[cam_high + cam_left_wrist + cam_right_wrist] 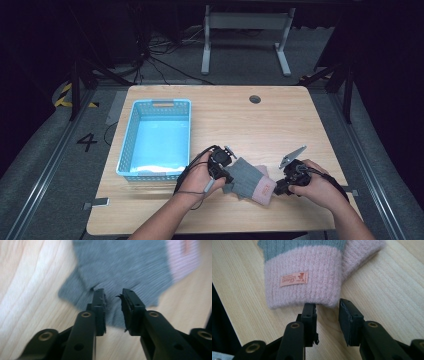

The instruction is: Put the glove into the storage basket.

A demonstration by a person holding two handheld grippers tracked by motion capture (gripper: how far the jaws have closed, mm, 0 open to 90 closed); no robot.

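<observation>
Left gripper [113,312] has its fingers apart, straddling the grey end of the knit glove [248,179], not pinching yet. Right gripper [327,322] fingers are apart too, parked just short of the pink cuff [304,285]. So nothing's grabbed yet; the glove lies flat on the tabletop [280,125], beside the blue basket [131,131], which looks like the destination. Both hands sit low, aimed inward at the glove ends.

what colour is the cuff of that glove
Pale pink, with a small orange label sewn on; the glove's cuff shows best in the right gripper view.
</observation>
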